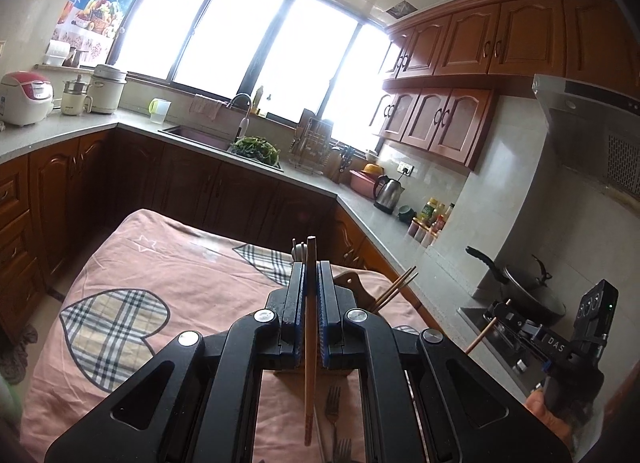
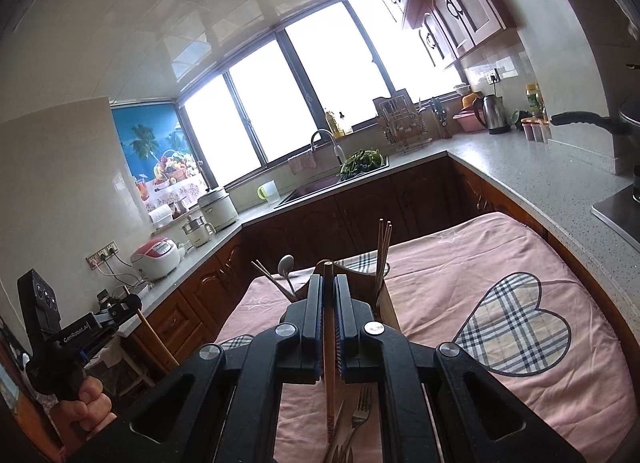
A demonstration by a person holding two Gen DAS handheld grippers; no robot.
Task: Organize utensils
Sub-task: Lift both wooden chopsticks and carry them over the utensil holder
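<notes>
My left gripper (image 1: 311,275) is shut on one wooden chopstick (image 1: 310,343) and holds it upright above the table. My right gripper (image 2: 328,287) is shut on another wooden chopstick (image 2: 329,367), also upright. A wooden utensil holder (image 2: 386,299) stands just beyond both grippers, mostly hidden by the jaws. It holds chopsticks (image 2: 383,251) on the right, and chopsticks with a spoon (image 2: 286,265) on the left. Forks (image 2: 362,403) lie on the pink cloth below the grippers; they also show in the left wrist view (image 1: 333,411).
The table has a pink cloth with plaid hearts (image 2: 512,327). Kitchen counters surround it, with a sink (image 1: 200,135), a kettle (image 1: 390,189), a rice cooker (image 1: 26,97) and a stove with a pan (image 1: 528,291). The right gripper shows in the left wrist view (image 1: 496,323).
</notes>
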